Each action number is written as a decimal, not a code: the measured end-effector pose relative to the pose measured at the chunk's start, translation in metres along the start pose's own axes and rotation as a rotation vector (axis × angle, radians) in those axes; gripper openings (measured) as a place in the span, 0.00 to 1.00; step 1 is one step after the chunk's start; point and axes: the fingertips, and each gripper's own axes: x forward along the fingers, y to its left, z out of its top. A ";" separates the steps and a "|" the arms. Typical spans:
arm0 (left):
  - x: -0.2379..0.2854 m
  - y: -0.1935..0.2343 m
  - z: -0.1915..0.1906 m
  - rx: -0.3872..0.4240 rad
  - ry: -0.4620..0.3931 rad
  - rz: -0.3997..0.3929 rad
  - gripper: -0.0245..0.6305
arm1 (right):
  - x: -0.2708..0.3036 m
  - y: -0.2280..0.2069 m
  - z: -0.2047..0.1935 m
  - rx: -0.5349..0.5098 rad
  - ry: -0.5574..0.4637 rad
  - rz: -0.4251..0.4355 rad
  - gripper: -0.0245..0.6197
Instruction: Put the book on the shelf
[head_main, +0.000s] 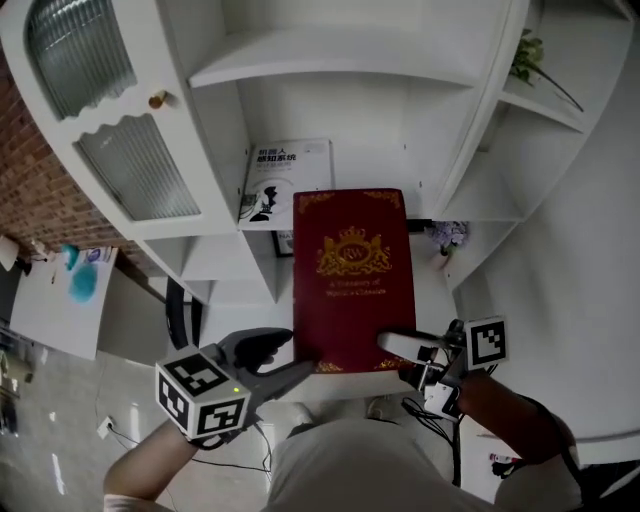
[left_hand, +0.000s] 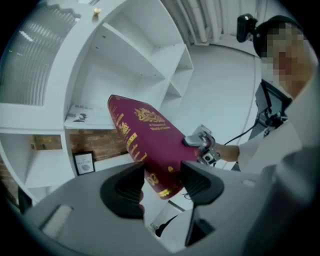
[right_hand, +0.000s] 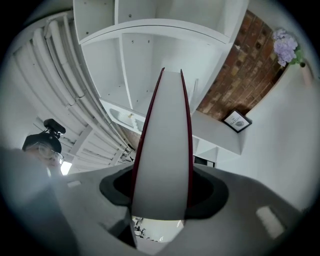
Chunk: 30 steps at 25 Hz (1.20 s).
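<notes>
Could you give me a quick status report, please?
Grippers: left gripper and right gripper clamped on dark red hardback book. Book held before white shelf unit. One shelf holds white paperback.

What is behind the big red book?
Behind the red book, a white book lies flat on the shelf, with one corner covered. A framed picture peeks out too; most of it is hidden.

Maroon book (head_main: 352, 280) w/ gold crest, midair
</notes>
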 end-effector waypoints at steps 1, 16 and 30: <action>-0.006 0.011 0.007 0.010 -0.004 0.000 0.41 | 0.011 0.002 0.007 -0.005 -0.009 -0.003 0.43; -0.043 0.069 0.039 0.003 -0.055 0.019 0.38 | 0.077 0.000 0.036 0.169 -0.078 0.001 0.43; -0.069 0.128 0.046 0.010 -0.126 0.197 0.37 | 0.134 -0.043 0.097 0.339 -0.051 0.022 0.43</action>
